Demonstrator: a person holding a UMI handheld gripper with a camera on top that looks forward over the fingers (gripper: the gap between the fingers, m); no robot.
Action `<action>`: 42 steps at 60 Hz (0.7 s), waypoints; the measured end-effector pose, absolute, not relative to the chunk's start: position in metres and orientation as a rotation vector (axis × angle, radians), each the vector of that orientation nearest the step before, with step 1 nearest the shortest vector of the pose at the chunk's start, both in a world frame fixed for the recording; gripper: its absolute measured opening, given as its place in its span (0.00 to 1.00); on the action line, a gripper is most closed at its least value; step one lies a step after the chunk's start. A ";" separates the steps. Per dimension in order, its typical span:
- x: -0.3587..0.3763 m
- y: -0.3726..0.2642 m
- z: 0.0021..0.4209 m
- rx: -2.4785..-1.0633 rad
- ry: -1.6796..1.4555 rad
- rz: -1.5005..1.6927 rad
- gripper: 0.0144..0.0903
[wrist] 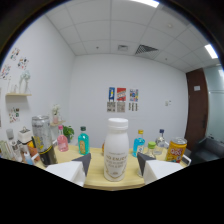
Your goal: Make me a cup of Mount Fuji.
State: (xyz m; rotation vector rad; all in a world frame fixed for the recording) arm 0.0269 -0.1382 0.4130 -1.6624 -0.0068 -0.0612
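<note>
Gripper view looks over a wooden table (97, 181) toward a white back wall (90, 85) under a tiled ceiling (112, 30) with strip lights, with a dark brown door (196, 107) beyond the bottles and cans. A black mass fills the whole lower part of the scene and hides the near edge of the table and the roots of both fingers.

A white bottle (116, 148) with a white cap stands upright on the table, squarely between the two fingers of the gripper (114, 163). The fingers are spread, and a strip of wood shows at each side of the bottle, so neither dark tip touches it. Print on the bottle's label is too small to read.

Beyond the fingers a row of drinks runs across the table. A tall silver can (41, 132) stands by the side wall, its foot hidden behind a black object. Next come a pink bottle (62, 141), a teal bottle (83, 142), a blue bottle (139, 142) partly behind the white one, a clear bottle (160, 140), and a yellow can (176, 149). A small green cap (151, 146) peeks out between the blue and clear bottles; what it belongs to is hidden.

Three small posters (121, 99) hang on the back wall, their content unreadable. A shelf (17, 94) on the side wall holds items I cannot make out.
</note>
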 end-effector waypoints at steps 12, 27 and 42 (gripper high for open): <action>0.034 -0.098 0.399 -1.688 0.014 -0.038 0.71; 0.033 -0.091 0.397 -1.702 0.027 0.006 0.46; 0.029 -0.118 0.425 -1.661 0.005 0.031 0.45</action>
